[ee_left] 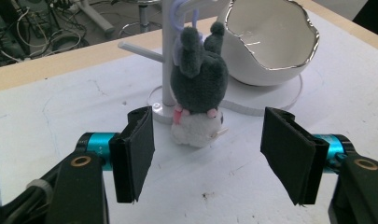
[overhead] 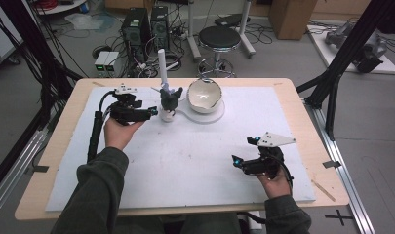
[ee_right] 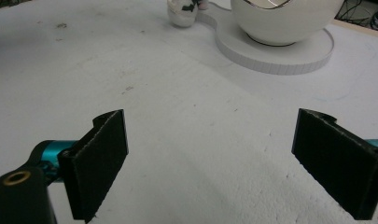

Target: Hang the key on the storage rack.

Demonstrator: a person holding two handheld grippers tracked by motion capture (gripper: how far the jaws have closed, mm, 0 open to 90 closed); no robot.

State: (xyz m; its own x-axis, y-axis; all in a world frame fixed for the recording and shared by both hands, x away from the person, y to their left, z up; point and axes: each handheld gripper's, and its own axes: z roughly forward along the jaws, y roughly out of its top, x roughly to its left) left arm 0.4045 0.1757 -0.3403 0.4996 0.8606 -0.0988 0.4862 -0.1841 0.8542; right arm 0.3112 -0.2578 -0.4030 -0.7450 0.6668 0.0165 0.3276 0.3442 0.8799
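High view: left gripper [overhead: 153,112] beside plush toy [overhead: 170,101] hanging on white stand [overhead: 162,63]; right gripper [overhead: 245,152] well apart, low on counter [overhead: 185,156].
Left gripper view: fingers [ee_left: 136,151] released, toy beyond them; eggshell bowl [ee_left: 270,42].
Right gripper view: fingers [ee_right: 102,158] released over bare counter.

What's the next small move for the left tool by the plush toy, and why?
Probably draw the left tool straight back from the plush toy. Its jaws stand open and clear of the toy, which hangs by its loop on the white stand beside the egg-shaped bowl. The hanging looks done, so retreating avoids knocking it loose.
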